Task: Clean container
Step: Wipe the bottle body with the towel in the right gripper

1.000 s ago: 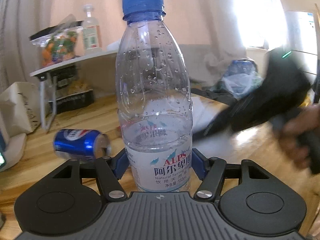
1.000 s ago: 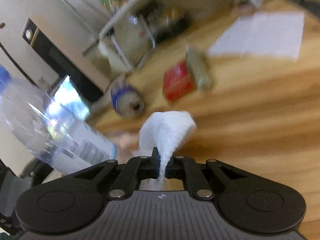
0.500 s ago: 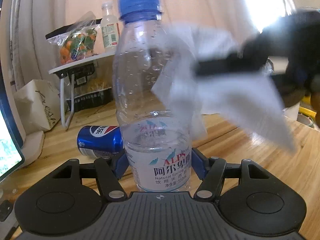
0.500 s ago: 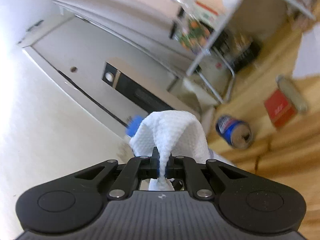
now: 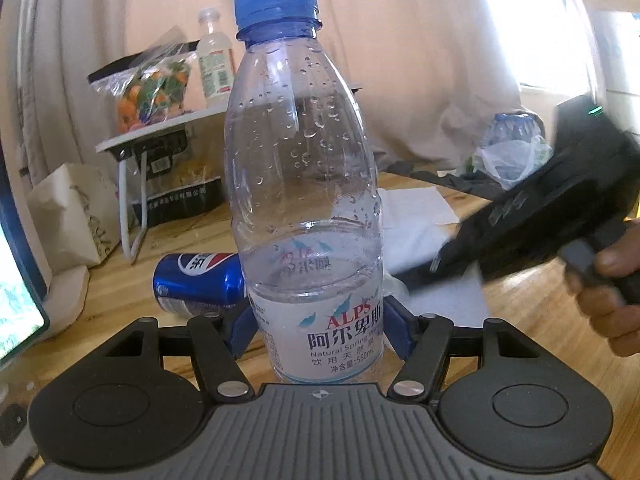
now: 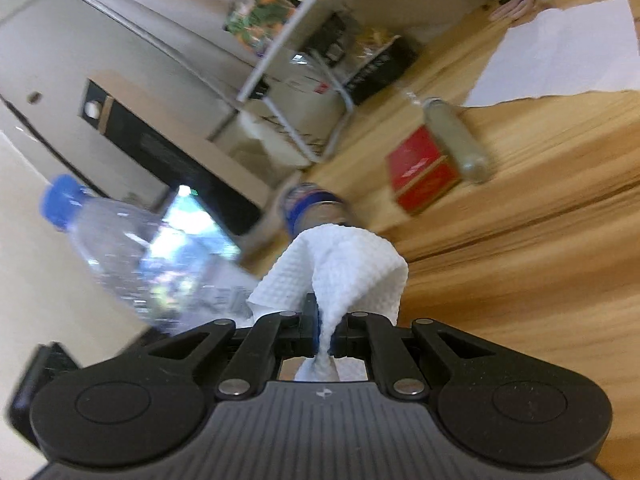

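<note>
My left gripper (image 5: 318,330) is shut on a clear plastic water bottle (image 5: 304,184) with a blue cap, water drops on its wall and an ALPS label, held upright. My right gripper (image 6: 325,322) is shut on a crumpled white paper towel (image 6: 336,268). In the right wrist view the bottle (image 6: 132,256) lies blurred to the left of the towel, apart from it. In the left wrist view the right gripper's black body (image 5: 532,216) sits low at the right of the bottle, with a hand on it.
A blue Pepsi can (image 5: 196,280) lies on the wooden table (image 5: 120,292) behind the bottle. White paper sheet (image 6: 560,56), red box (image 6: 420,168) and a small cylinder (image 6: 460,140) lie on the table. A white rack with snack bag (image 5: 152,92) stands behind.
The right gripper with the towel swept up against the bottle's upper side half a second ago, then dropped back down to the right, away from the bottle. The bottle stayed held.
</note>
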Demonstrator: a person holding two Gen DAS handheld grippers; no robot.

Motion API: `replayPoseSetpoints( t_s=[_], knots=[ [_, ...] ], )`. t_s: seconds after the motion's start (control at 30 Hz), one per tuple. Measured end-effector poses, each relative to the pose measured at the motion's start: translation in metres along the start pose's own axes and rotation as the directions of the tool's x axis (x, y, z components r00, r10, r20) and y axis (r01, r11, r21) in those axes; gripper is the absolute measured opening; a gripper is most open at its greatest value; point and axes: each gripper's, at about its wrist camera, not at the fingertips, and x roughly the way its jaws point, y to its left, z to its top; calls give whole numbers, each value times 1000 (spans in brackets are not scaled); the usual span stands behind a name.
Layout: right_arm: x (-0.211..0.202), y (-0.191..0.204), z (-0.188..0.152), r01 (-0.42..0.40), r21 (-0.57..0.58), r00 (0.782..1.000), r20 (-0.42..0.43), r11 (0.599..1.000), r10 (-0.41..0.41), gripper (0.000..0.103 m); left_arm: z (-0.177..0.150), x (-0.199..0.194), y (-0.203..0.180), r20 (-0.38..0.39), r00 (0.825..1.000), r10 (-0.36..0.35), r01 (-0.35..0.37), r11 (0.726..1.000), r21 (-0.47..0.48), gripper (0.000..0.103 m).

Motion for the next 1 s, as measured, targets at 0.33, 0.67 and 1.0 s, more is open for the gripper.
replayPoseSetpoints(
  t_s=[0.33,0.67,1.0],
  knots=[
    [-24,90,5,-119,-227,991,38,966,131,8,3,2,-9,-15,1000,22,-22,1000,-6,67],
    [13,60,-8,-36,-106,995,-101,994,25,8,2,2,-9,-15,1000,24,-24,1000,-14,67],
    [-3,54,-9,-31,-107,998,-55,994,25,8,0,2,-6,-13,1000,5,-6,1000,-21,67]
  ],
)
